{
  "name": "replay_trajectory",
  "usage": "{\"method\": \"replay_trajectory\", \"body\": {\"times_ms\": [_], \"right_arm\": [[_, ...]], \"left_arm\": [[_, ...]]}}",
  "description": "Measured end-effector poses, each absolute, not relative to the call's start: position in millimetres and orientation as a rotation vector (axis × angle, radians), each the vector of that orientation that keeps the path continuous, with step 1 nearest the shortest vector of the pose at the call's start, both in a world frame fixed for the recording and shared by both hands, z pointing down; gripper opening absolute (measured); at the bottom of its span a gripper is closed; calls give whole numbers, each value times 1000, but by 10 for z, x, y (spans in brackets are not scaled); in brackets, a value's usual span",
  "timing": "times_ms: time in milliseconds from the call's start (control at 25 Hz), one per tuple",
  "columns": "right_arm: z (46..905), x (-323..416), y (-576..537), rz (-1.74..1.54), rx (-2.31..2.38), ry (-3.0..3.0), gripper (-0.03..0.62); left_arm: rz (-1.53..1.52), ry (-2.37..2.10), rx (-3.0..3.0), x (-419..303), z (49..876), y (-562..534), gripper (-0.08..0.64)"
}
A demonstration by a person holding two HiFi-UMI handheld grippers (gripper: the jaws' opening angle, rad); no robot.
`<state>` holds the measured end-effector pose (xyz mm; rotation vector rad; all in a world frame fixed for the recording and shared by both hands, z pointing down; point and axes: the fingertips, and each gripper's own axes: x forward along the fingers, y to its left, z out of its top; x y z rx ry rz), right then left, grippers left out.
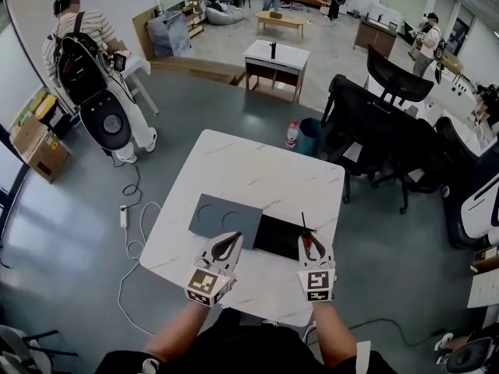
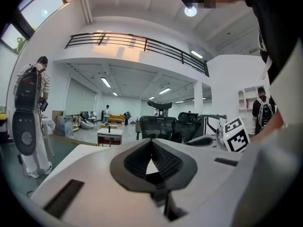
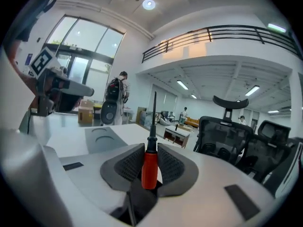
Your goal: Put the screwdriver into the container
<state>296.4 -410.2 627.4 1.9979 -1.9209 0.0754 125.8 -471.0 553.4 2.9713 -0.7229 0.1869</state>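
Holding red-handled screwdriver (image 3: pixel 149 168), thin dark shaft, right tongs (image 3: pixel 151 146) clamped on handle, left tongs (image 2: pixel 151 142) closed

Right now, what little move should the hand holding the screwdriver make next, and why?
Probably slide the right tool a little to the left, over the black container. It grips the screwdriver by its red handle, with the shaft pointing away. From the head view it is only at the container's right edge, so letting go now might miss.

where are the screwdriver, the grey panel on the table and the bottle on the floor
screwdriver (image 3: pixel 149 169): right gripper view, red handle
grey panel (image 1: pixel 224 215): head view, flat middle
bottle (image 1: pixel 291 137): head view, its body
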Motion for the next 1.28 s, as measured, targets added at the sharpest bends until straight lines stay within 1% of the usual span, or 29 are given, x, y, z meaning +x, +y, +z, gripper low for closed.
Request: {"method": "replay_trajectory", "body": {"times_ms": [400, 680, 880, 1280], "right_arm": [[7249, 2937, -4238, 45, 1516, -1706, 100], [7840, 2756, -4345, 152, 1195, -1665, 100], [8075, 2657, -4325, 201, 1012, -1635, 100], [8295, 2684, -4310, 202, 872, -1560, 103]], "left_arm": [[231, -741, 2921, 1070, 5825, -4848, 6], [228, -729, 2910, 999, 5876, -4889, 6], [248, -713, 2930, 986, 5883, -4885, 6], [230, -725, 2917, 932, 5892, -4901, 6]]}}
